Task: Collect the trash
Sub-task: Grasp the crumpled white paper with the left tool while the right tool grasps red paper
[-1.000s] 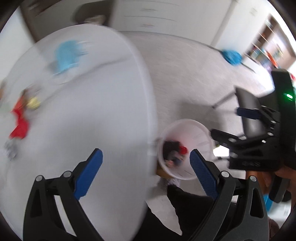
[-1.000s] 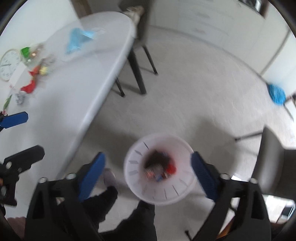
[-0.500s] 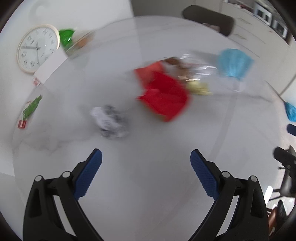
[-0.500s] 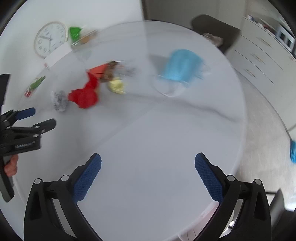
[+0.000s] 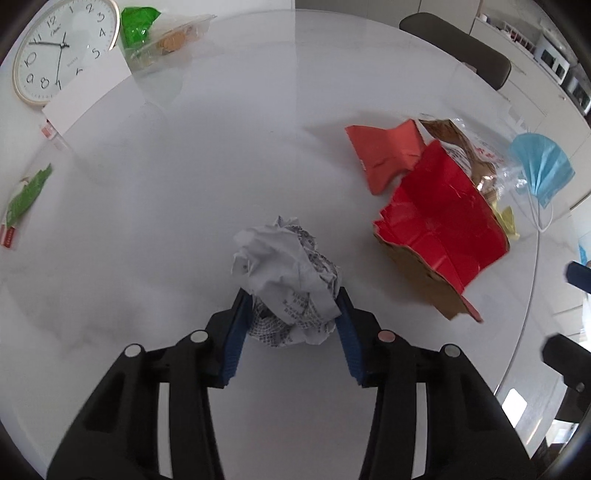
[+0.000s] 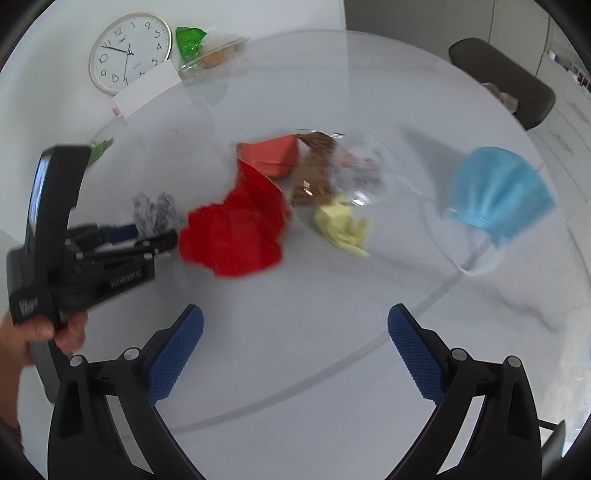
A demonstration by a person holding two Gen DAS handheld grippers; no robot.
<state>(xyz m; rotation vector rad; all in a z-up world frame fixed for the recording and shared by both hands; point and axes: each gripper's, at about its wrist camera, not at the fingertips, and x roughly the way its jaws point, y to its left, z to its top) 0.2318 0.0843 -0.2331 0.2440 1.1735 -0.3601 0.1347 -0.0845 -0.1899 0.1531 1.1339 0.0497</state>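
A crumpled ball of printed white paper [image 5: 288, 273] lies on the white round table [image 5: 184, 206]. My left gripper [image 5: 291, 295] straddles it, jaws closing, and both blue pads touch its sides. In the right wrist view the same ball [image 6: 155, 208] sits at the left gripper's [image 6: 155, 236] tips. My right gripper [image 6: 295, 314] hangs open above bare tabletop with nothing between its fingers. Beyond it lie crumpled red paper [image 6: 236, 236], an orange-red card [image 6: 273, 155], a brown wrapper in clear plastic [image 6: 314, 173], a yellow wad [image 6: 343, 225] and a blue face mask [image 6: 498, 195].
A wall clock [image 5: 55, 48], a white card [image 5: 85, 96], a green packet [image 5: 138, 26] and a clear box of biscuits [image 5: 173, 40] lie at the table's far left. A green sachet [image 5: 26, 195] is at the left rim. A dark chair [image 6: 509, 81] stands behind.
Both grippers swung from the bin on the floor to over the table. The left one dropped onto the paper ball and its jaws narrowed around it. The right one stayed wide.
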